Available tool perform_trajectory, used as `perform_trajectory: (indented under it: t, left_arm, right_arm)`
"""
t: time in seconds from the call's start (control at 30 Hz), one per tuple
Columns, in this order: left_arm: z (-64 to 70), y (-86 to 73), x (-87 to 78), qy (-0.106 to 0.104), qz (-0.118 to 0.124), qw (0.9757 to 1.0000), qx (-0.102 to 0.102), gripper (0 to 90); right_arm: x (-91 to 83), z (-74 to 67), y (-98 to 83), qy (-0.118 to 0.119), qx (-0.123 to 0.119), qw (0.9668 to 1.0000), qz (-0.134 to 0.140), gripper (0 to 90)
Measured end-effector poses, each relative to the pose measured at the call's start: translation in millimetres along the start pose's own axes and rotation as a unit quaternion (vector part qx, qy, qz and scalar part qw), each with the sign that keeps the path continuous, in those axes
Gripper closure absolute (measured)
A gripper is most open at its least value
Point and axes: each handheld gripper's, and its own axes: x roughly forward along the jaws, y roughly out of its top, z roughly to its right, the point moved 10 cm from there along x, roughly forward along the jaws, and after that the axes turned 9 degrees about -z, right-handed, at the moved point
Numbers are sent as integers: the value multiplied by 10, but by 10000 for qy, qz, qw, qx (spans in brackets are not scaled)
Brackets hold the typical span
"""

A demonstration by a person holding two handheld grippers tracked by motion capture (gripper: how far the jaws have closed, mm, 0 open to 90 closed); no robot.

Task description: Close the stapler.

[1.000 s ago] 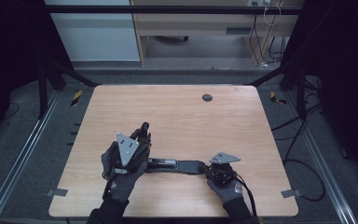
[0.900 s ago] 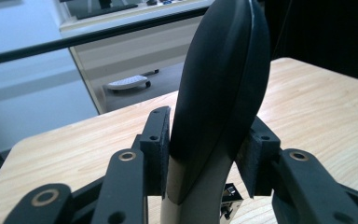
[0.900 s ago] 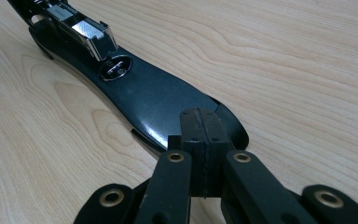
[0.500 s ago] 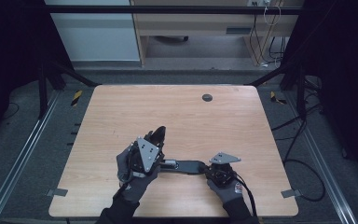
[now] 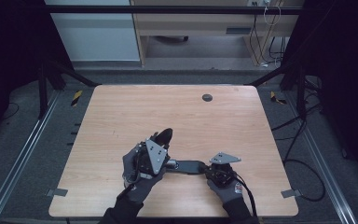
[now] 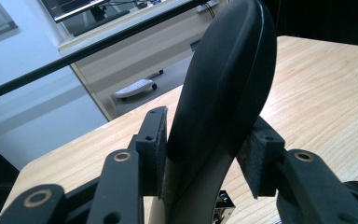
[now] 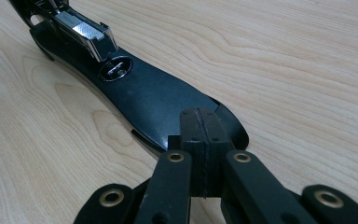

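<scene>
1. The table [image 5: 121, 107] is light wood with round corners; near its far edge sits a small dark round cap [image 5: 207, 97].
2. A black stapler [image 5: 189, 165] is near the front edge of the table, in the middle; it is swung open; its flat bottom part lies on the wood and its top part [image 6: 223, 79] sticks up.
3. The left gripper [image 6: 205, 154] has the raised top part between its jaws; both pads touch its sides; the jaws have just been opening a little.
4. The right gripper [image 7: 200, 126] has its jaws pressed together with nothing between them; the tips sit on the round end of the bottom part of the stapler.
5. Both hands wear grey gloves; the left hand [image 5: 137, 170] and the right hand [image 5: 226, 186] come in from the near side.
6. The floor [image 5: 23, 140] around the table is grey; a strip of yellow and black tape [image 5: 76, 97] lies on it at the left; black cables [image 5: 303, 140] trail at the right.
7. A wooden desk [image 5: 191, 18] stands at the back; the sides of the room are dark.
</scene>
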Motion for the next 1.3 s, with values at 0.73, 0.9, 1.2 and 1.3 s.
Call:
perform_trajectory:
  t: [0.73,0.9,1.2,1.3]
  left_arm:
    - [228,-16,86,181,-25,9981,583,553]
    - [269,-24,101,209,-40,9971,726,554]
    - [330,-38,128,273,-59,9954,916,554]
    - [334,-40,129,263,-55,9952,942,554]
  right_arm:
    - [0,0,0,-8,-10,10000,11,900]
    - [0,1,1,4,-13,10000,19,900]
    - [0,-2,1,2,-14,10000,23,900]
    - [1,-2,1,3,-13,10000,25,900]
